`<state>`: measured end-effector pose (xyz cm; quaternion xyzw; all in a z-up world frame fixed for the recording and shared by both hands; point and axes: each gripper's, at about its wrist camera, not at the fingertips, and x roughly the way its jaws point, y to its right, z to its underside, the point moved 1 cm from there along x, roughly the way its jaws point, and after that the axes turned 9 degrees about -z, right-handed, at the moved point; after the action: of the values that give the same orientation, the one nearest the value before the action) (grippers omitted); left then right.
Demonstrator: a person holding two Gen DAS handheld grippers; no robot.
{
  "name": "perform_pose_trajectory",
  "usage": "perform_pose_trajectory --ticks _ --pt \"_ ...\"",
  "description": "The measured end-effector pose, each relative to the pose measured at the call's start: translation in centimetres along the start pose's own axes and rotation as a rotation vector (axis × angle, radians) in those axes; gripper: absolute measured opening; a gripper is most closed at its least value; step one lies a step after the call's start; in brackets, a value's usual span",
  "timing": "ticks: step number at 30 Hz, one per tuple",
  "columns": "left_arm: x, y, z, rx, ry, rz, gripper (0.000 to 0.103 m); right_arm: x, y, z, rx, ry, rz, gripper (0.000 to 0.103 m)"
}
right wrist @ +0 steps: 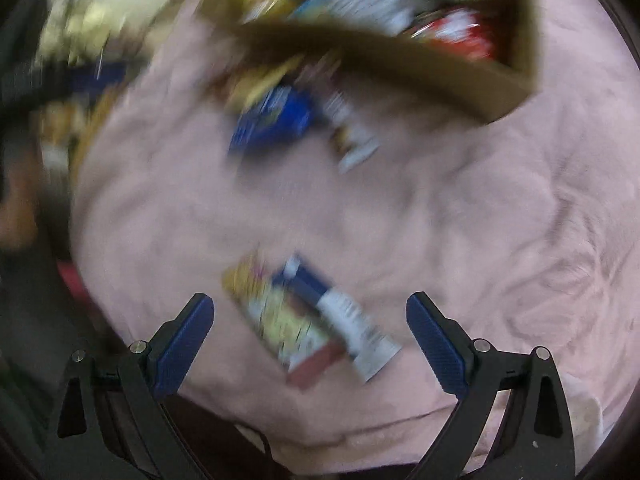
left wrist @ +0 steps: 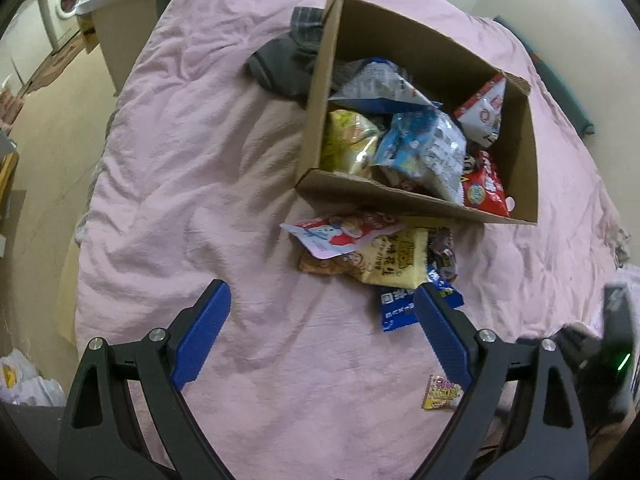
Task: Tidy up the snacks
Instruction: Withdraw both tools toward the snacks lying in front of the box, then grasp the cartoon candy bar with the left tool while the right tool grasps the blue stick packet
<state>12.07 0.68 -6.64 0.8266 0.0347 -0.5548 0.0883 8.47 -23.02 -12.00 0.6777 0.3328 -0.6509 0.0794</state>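
Your left claw [left wrist: 322,332] hangs wide apart over the wrinkled pink bedspread [left wrist: 192,184], with nothing between its blue ribbed pads. Beyond it, the open brown cardboard box [left wrist: 404,196] sits on the bed, already holding several snack bags: a yellow-green one [left wrist: 348,144], a crumpled light-blue one [left wrist: 424,148], a red one [left wrist: 486,190] and a red-and-white one [left wrist: 486,110]. Just in front of the box's near wall, a small heap of packets lies on the bedspread: a pink-and-white pouch [left wrist: 340,234], a pale yellow bag [left wrist: 394,260] and a dark blue packet [left wrist: 400,306], which your claw's right-hand finger partly hides. A tiny square sweet [left wrist: 444,394] lies apart, close to that finger.

Your right claw [right wrist: 310,322] is also released and empty; its view is heavily smeared, but a yellow-and-blue packet [right wrist: 312,324] lies on the bedspread beneath the gap between its fingers
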Motion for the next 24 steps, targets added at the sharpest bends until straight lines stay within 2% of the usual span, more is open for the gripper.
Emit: perform_pose_trajectory --ticks 4,5,7,9,11,14,18,20,22,24 --pt "-0.4 0.5 -0.2 0.005 0.009 0.021 0.091 3.7 -1.4 0.5 -0.095 -0.126 0.102 0.098" --pt "-0.5 0.6 -0.2 0.009 0.015 0.02 0.091 4.4 -1.5 0.4 -0.109 -0.145 0.121 0.095" --pt "-0.6 0.5 -0.2 0.008 0.019 0.02 0.091 5.3 -1.3 0.0 -0.106 -0.17 0.123 0.083" --pt "-0.6 0.3 -0.2 0.0 0.019 0.024 0.091 5.3 -1.1 -0.7 -0.081 -0.154 0.1 0.062" --pt "-0.7 0.0 -0.3 -0.008 0.021 0.022 0.091 4.9 -1.2 -1.5 -0.065 -0.131 0.077 0.053" --pt "-0.8 -0.4 -0.4 -0.021 0.022 0.025 0.091 4.8 -1.2 -2.8 0.008 -0.101 0.021 0.047" --pt "-0.8 -0.8 -0.6 -0.043 0.024 0.031 0.091 5.0 -1.2 -5.2 0.162 -0.021 -0.098 0.047" --pt "-0.9 -1.0 -0.8 -0.048 0.032 0.022 0.091 5.2 -0.6 -6.1 0.298 0.038 -0.179 0.05" --pt "-0.8 -1.2 -0.9 -0.057 0.033 0.015 0.091 5.9 -0.6 -6.8 0.367 0.011 -0.257 0.053" --pt "-0.7 -1.6 -0.9 -0.068 0.027 0.014 0.091 6.1 -1.5 -7.5 0.323 -0.02 -0.284 0.067"
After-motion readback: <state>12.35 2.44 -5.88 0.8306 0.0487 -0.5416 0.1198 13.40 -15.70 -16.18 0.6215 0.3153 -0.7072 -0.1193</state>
